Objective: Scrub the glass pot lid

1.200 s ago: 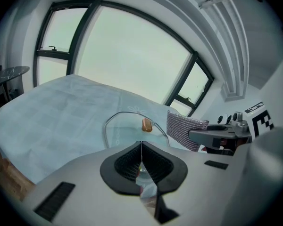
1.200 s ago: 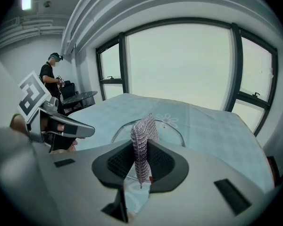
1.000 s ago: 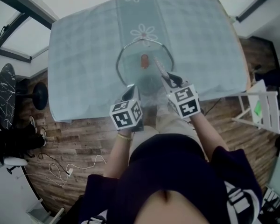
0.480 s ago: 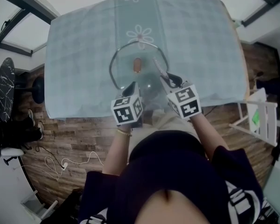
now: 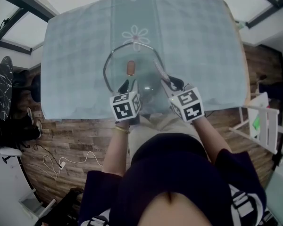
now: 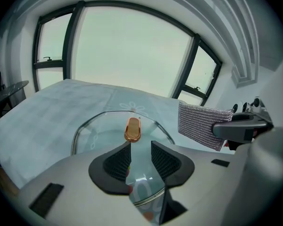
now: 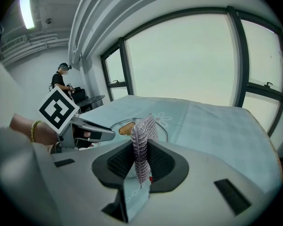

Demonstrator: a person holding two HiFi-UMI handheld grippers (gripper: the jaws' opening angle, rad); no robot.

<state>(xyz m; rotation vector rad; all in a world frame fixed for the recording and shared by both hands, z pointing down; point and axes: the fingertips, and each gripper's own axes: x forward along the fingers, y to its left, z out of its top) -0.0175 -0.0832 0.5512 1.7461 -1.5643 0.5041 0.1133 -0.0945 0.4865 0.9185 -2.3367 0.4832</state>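
Observation:
The glass pot lid [image 5: 114, 72] with a metal rim and an orange knob [image 5: 130, 68] lies on the blue-green tablecloth [image 5: 198, 41]. My left gripper [image 5: 125, 86] is at the lid's near edge. Its jaws are opening, and in the left gripper view the lid [image 6: 101, 128] has its near rim low in the gap of the left gripper [image 6: 140, 147], with the pads clear of it. The right gripper [image 5: 172, 84] is shut on a silvery mesh scrub cloth [image 7: 142, 138] that stands upright between its pads, just right of the knob [image 7: 126, 127].
The table's front edge [image 5: 85, 112] runs just under both grippers, with wooden floor below it. A white rack [image 5: 262, 114] stands at the right, a black round table [image 5: 4, 95] at the left. A person [image 7: 61, 81] stands far off by the windows.
The left gripper's jaws have parted at the lid's near rim. The lid and the left gripper have shifted a little to the left; the right gripper keeps the cloth.

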